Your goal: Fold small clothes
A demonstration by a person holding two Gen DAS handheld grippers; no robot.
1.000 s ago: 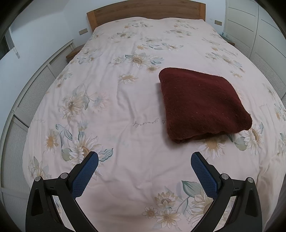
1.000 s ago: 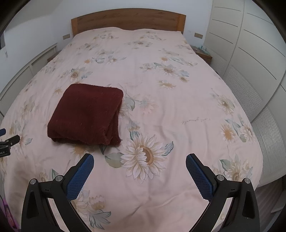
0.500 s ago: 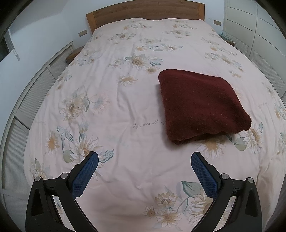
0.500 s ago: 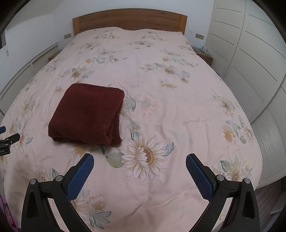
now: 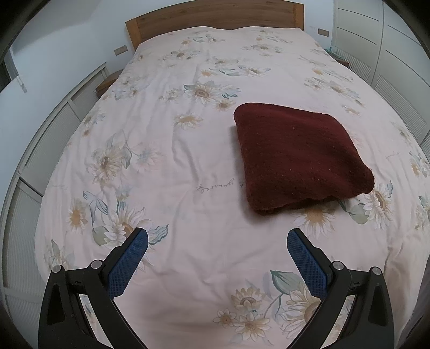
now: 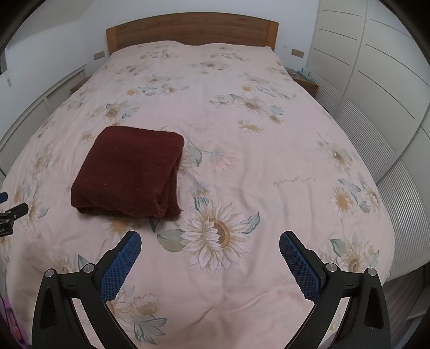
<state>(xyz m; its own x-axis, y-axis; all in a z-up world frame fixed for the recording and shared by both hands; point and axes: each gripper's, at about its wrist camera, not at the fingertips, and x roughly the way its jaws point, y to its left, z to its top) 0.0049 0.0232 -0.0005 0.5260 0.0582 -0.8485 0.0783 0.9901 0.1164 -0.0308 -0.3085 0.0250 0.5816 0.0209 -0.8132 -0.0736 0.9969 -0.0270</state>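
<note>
A dark red knitted garment [image 5: 298, 158] lies folded into a thick square on the bed; it also shows in the right wrist view [image 6: 131, 171]. My left gripper [image 5: 217, 241] is open and empty, above the bedspread, nearer than the garment and to its left. My right gripper [image 6: 209, 241] is open and empty, nearer than the garment and to its right. The tip of the left gripper [image 6: 12, 212] shows at the left edge of the right wrist view.
The bed has a pale pink floral bedspread [image 5: 166, 166] and a wooden headboard [image 5: 215, 18]. White wardrobe doors [image 6: 376, 80] stand along the right side. White louvred panels [image 5: 40, 150] run along the left. A small nightstand [image 6: 303, 79] sits at the far right.
Both grippers have drawn back slightly from the bed; the garment sits a little lower in both views. Both grippers stay open and the garment has not moved.
</note>
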